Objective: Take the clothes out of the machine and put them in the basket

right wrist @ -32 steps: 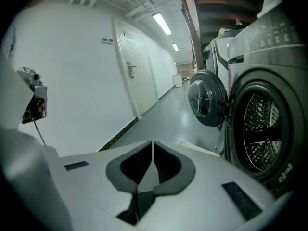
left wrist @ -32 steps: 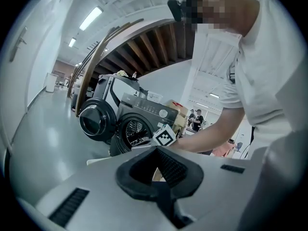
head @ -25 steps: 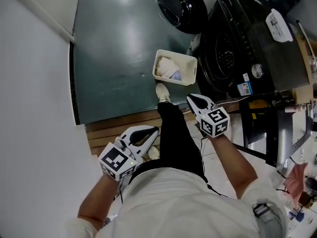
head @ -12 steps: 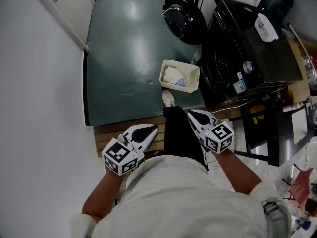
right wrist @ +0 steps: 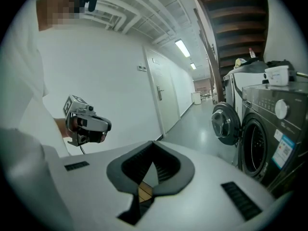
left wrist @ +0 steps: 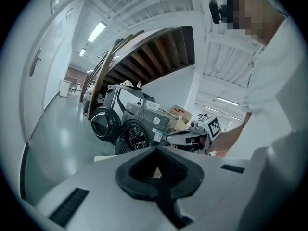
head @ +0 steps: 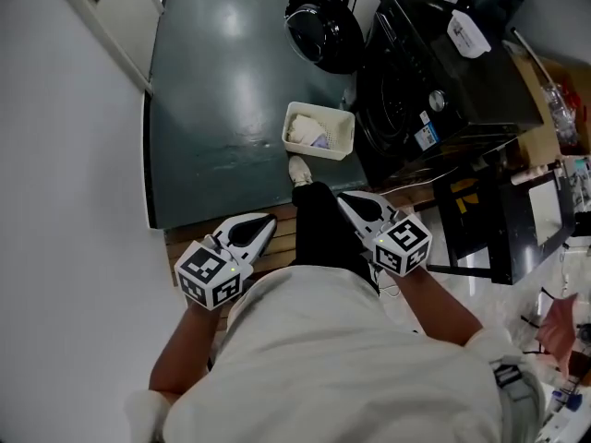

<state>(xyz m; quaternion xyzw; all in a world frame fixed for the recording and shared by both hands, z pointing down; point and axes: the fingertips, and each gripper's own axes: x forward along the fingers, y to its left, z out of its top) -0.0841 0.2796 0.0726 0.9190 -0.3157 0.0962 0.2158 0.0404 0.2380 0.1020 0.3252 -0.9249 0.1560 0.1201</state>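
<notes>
On the green floor (head: 212, 90) far ahead in the head view, the white basket (head: 347, 133) holds clothes (head: 305, 133), just left of the open washing machine (head: 416, 81). Left gripper view: left gripper (left wrist: 156, 153) closed tight, holding nothing. Right gripper view: right gripper (right wrist: 153, 147) likewise closed and empty.

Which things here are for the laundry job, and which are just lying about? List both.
For the job:
- washing machine, its door open
- basket with clothes in it
- left gripper and right gripper, jaws shut and empty

Lying about:
- white container on top of the machine
- cardboard box beside it
</notes>
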